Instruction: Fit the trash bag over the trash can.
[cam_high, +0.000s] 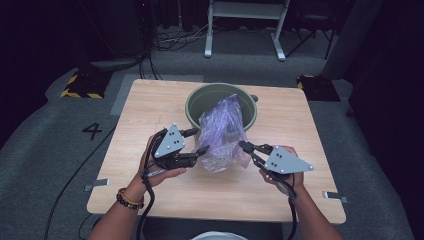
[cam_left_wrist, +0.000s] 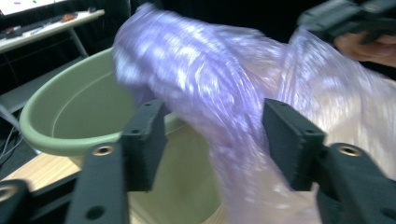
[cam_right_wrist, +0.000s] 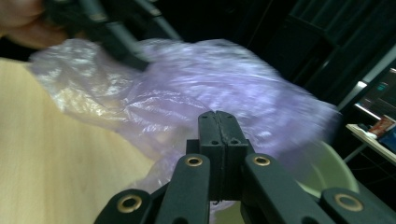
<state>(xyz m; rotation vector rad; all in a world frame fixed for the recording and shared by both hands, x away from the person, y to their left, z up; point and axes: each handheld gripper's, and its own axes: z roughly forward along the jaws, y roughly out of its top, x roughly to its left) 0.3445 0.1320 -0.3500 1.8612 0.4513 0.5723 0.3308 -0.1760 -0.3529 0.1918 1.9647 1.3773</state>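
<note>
A pale wooden table (cam_high: 150, 107) filled the middle of the high view, standing on grey carpet with a "4" marked at left centre and yellow-black striped blocks (cam_high: 80, 86) at the upper left. A white desk frame (cam_high: 245, 25) stood at the top centre in a dark room.

A green plastic basin (cam_high: 200, 100) sat at the table's upper centre. A crumpled purple plastic bag (cam_high: 222, 132) stood roughly upright, its long axis running from the basin's near rim down toward the lower centre; its upper part leaned over the rim, its lower part rested on the table. What the basin held could not be told.

The left gripper (cam_high: 199, 141) sat at the bag's left edge, jaws spread wide with film between them in the left gripper view (cam_left_wrist: 215, 140). The right gripper (cam_high: 245, 146) touched the bag's right edge, jaws pressed together (cam_right_wrist: 218, 121); whether they pinched film could not be told.
</note>
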